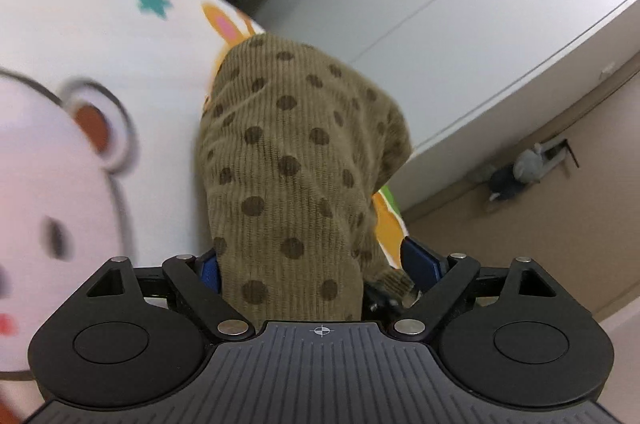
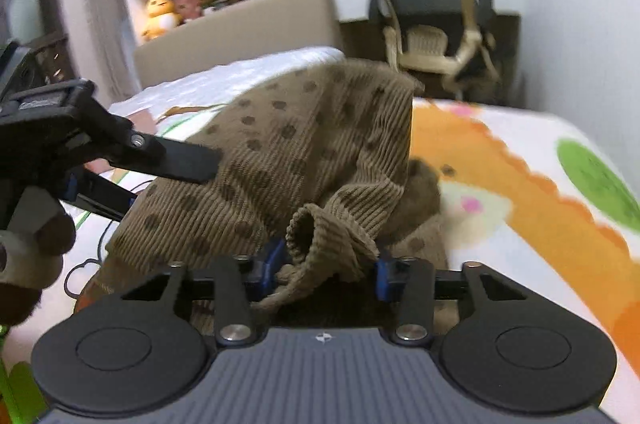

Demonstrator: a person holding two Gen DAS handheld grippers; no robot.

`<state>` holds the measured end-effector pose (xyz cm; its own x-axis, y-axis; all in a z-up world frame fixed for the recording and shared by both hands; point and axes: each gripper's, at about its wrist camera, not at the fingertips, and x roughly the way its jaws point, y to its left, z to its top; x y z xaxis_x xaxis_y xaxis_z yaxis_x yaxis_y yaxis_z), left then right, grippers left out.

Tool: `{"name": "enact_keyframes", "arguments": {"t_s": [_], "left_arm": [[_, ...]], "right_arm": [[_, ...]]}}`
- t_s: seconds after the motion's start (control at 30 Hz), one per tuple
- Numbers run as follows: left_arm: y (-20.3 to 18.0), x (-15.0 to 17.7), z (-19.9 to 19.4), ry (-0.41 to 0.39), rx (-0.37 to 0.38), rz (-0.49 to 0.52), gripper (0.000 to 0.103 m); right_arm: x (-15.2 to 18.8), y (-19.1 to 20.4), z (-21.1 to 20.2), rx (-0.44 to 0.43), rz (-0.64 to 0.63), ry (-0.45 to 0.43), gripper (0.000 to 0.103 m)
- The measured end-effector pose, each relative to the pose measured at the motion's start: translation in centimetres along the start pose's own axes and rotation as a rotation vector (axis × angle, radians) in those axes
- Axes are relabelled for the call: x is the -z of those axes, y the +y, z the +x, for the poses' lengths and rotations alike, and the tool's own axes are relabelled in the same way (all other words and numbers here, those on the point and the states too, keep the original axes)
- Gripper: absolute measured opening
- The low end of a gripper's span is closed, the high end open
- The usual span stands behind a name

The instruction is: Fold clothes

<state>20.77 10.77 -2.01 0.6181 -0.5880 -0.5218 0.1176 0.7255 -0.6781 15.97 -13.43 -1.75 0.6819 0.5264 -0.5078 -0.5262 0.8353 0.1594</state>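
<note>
An olive-brown ribbed knit garment with dark dots (image 1: 292,159) hangs lifted over a cartoon-print bed sheet (image 1: 80,43). My left gripper (image 1: 312,272) is shut on one part of it; the cloth fills the gap between the blue pads. In the right wrist view the same garment (image 2: 288,151) drapes forward, and my right gripper (image 2: 328,268) is shut on its ribbed cuff (image 2: 320,236). The left gripper (image 2: 132,151) shows at the left of that view, its black fingers against the cloth.
The bed sheet (image 2: 520,183) carries orange and green animal prints. A beige headboard (image 2: 240,19) with plush toys (image 2: 160,15) stands behind. A beige chair (image 2: 432,35) is beyond the bed, near a white wall (image 1: 460,3). A toy (image 1: 516,175) lies on the floor.
</note>
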Motion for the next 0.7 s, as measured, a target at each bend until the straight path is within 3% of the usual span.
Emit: {"name": "enact_keyframes", "arguments": {"t_s": [0.07,0.17,0.43,0.5,0.6,0.7], "left_arm": [[0.4,-0.2,-1.5,-0.013,-0.045,0.022,0.091],[1.0,-0.6,-3.3,-0.029,-0.088,0.042,0.090],[-1.5,-3.5,-6.0,-0.178,-0.042,0.141,0.090],[-2.3,-4.3,-5.1,-0.187,-0.028,0.166,0.089],[-2.5,-5.8,-2.5,-0.152,-0.029,0.147,0.086],[-1.7,-6.8,0.7,-0.100,-0.033,0.121,0.086]], "right_arm": [[-0.2,0.4,-0.4,0.044,-0.043,-0.014,0.026],[-0.2,-0.5,-0.7,0.130,-0.086,0.008,0.026],[-0.2,-3.2,-0.8,0.289,-0.156,0.062,0.026],[-0.9,-4.2,-1.4,0.298,-0.135,0.047,0.026],[-3.7,-5.0,-3.4,0.263,-0.120,-0.050,0.028],[-6.9,-4.2,-3.6,0.207,-0.151,-0.115,0.042]]}}
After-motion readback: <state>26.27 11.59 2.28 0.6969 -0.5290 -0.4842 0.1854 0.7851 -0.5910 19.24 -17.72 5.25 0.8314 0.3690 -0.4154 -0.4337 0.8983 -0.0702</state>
